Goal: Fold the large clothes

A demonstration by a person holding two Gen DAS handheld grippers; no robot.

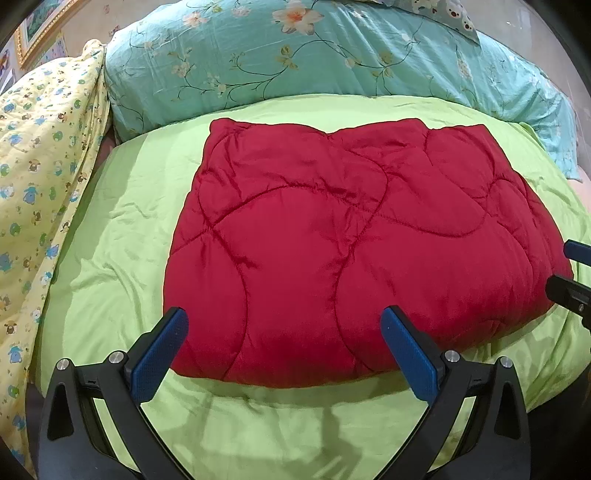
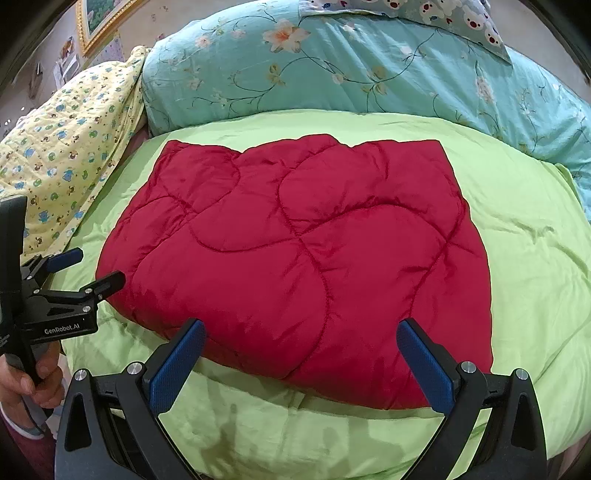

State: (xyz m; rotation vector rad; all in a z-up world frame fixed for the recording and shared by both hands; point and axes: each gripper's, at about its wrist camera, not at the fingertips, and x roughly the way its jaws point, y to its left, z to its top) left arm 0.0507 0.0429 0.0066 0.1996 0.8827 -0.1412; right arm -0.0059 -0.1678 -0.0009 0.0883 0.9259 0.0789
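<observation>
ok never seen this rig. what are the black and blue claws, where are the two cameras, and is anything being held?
No robot here: a person holds a two-finger gripper in each hand, with a fisheye camera on each looking along its fingers. One picture is from the left gripper, the other from the right gripper. Each view also catches the other gripper at its edge. A folded red quilted blanket lies on a green bedspread, with a teal floral duvet behind and a yellow printed quilt to the left. Both grippers are open, holding nothing.

Home bedroom. I see a bed under a green sheet (image 1: 122, 258), a teal floral duvet (image 1: 295, 62), a yellow cartoon-print quilt (image 1: 40, 147), and a gilt-framed picture (image 2: 99, 22).
</observation>
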